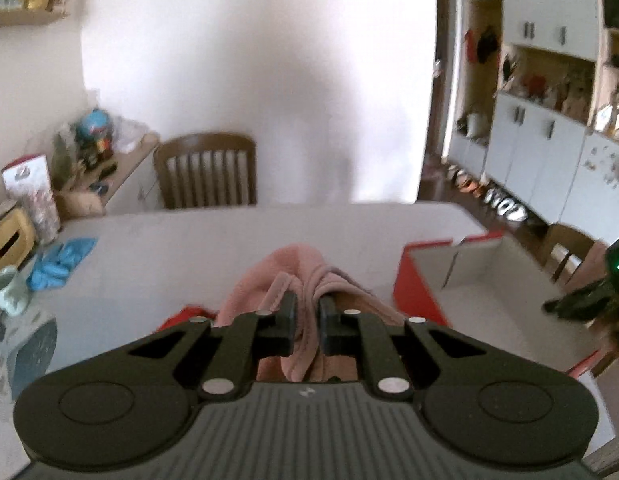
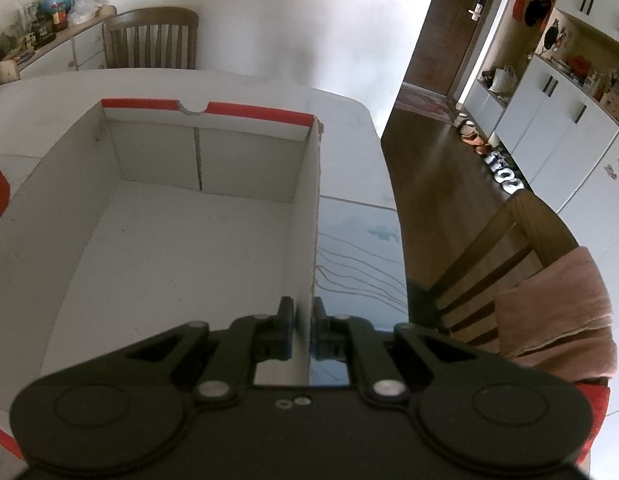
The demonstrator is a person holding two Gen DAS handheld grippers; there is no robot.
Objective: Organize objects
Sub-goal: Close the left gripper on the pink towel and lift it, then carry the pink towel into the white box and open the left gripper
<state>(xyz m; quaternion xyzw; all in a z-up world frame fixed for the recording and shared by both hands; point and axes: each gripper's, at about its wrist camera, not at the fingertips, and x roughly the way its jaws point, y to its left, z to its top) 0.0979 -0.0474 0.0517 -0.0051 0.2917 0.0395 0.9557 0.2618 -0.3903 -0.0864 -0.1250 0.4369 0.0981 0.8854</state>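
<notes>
Pinching soft pink terry cloth (image 1: 269,280), left gripper (image 1: 308,312) fingers clamp it; right gripper (image 2: 302,316) fingers grip the white cardboard box (image 2: 305,208) wall (thin, red-edged).

Open bench (image 1: 181,240) stretches ahead to the far chair (image 1: 205,172), nothing standing in the middle. On the left edge, blue gloves (image 1: 59,264), a mug (image 1: 7,290) and a tissue box (image 1: 9,240) crowd the way (blurred). On the right, the box (image 2: 189,216) lies wide open, its upright walls the only barrier.
</notes>
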